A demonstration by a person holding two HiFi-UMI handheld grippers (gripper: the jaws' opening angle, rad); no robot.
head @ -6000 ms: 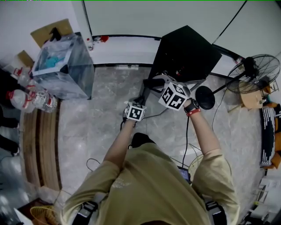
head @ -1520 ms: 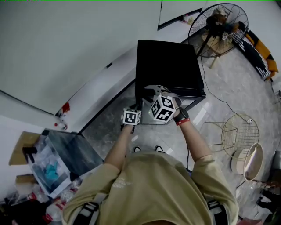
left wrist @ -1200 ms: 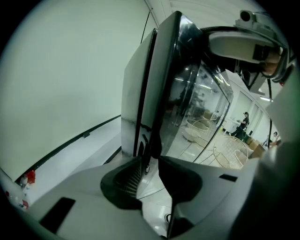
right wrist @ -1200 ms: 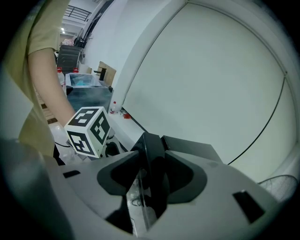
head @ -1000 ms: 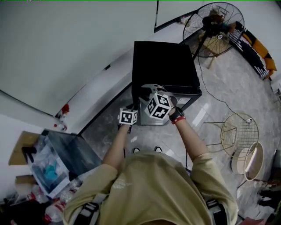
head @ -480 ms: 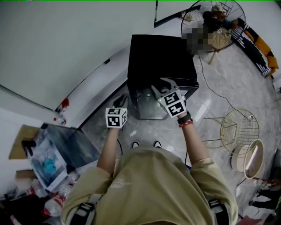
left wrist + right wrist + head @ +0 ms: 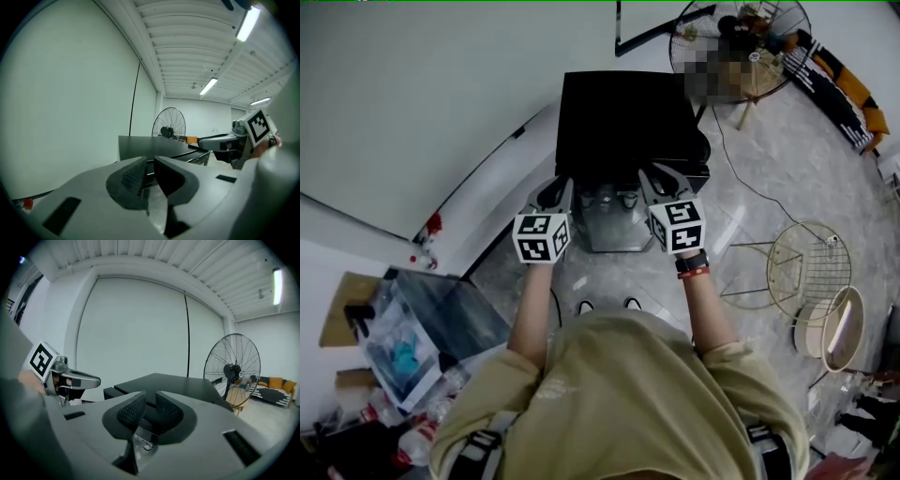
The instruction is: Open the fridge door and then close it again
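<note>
The left gripper (image 7: 554,191) and the right gripper (image 7: 655,177) are held side by side in the head view, both pointing over the black mini fridge (image 7: 623,112), which stands just ahead of and below them. Its pale front door (image 7: 609,225) lies beneath the gap between the two and looks flush with the cabinet, though the steep angle leaves that uncertain. Neither gripper touches it. In the left gripper view the jaws have just been closing and stand a narrow slit apart with nothing between them. The fridge top lies beyond them, with a floor fan (image 7: 168,129) farther off. In the right gripper view the jaws have likewise just been closing and are left slightly apart and empty, with the fridge top ahead and the fan off to the right. With both grippers lifted clear and the door seemingly shut, no step is in hand. If the opening is yet to come, one gripper must drop to the door's free edge with its jaws spread wider to hook it.
</note>
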